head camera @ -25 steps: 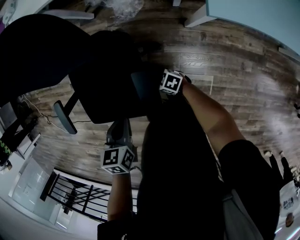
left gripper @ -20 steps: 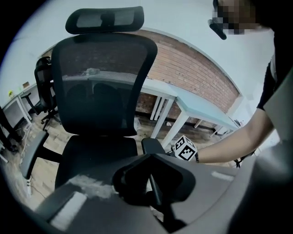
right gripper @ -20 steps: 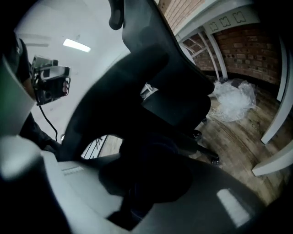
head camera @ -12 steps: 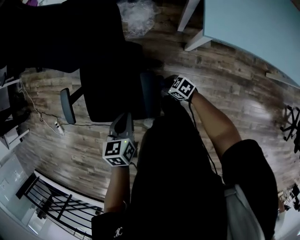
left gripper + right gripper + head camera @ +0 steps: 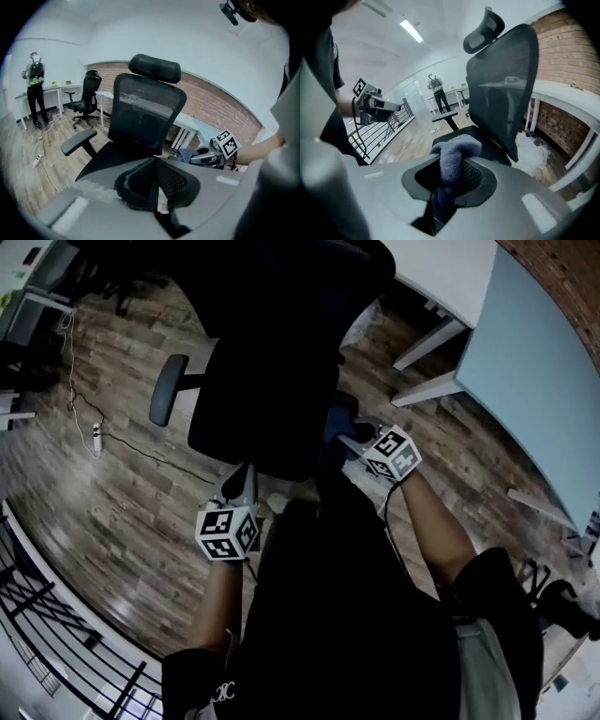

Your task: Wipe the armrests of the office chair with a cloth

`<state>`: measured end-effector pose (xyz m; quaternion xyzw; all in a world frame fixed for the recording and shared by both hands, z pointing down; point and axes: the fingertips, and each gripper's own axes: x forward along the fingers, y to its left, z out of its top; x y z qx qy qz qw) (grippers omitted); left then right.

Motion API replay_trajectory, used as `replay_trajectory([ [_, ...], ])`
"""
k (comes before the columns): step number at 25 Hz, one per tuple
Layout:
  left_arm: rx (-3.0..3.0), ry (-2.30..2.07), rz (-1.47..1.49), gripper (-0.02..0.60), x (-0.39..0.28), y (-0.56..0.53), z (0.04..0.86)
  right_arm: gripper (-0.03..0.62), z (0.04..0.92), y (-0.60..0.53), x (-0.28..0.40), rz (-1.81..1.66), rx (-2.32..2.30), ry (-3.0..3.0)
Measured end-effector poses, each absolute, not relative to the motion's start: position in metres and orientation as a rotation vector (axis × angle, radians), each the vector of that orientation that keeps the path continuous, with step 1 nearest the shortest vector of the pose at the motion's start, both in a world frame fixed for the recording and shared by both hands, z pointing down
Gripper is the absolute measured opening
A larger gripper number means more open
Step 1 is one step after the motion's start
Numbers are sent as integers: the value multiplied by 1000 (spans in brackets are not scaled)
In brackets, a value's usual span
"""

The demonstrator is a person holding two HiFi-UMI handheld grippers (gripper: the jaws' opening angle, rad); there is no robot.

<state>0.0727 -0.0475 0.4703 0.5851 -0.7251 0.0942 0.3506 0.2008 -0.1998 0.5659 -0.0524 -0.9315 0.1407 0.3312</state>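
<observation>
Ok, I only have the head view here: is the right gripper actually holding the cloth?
Observer: Yes. Its own view shows the right gripper with jaws shut on a grey-blue cloth.
Operator: And the left one?
Observer: The left gripper has its jaws together with nothing between them.
Operator: Anyone else in the room?
Observer: A person stands in the background, far beyond the office chair.
</observation>
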Motion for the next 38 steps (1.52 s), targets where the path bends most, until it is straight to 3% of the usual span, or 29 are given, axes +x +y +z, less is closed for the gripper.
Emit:
replay_trajectory([
  [7,1312,-2083,79,6,19,45,457,75,510,-137,107,273,-310,-2483],
  [22,844,-2249,-142,6,-42,260,489,77,497,25,-20,144,-590,-2401],
  [31,843,-2228,-142,6,-73,267,498,77,513,49,-66,141,-612,-2395],
  [38,993,-2173,37,6,-145,229,489,77,537,15,-115,250,-451,-2432],
])
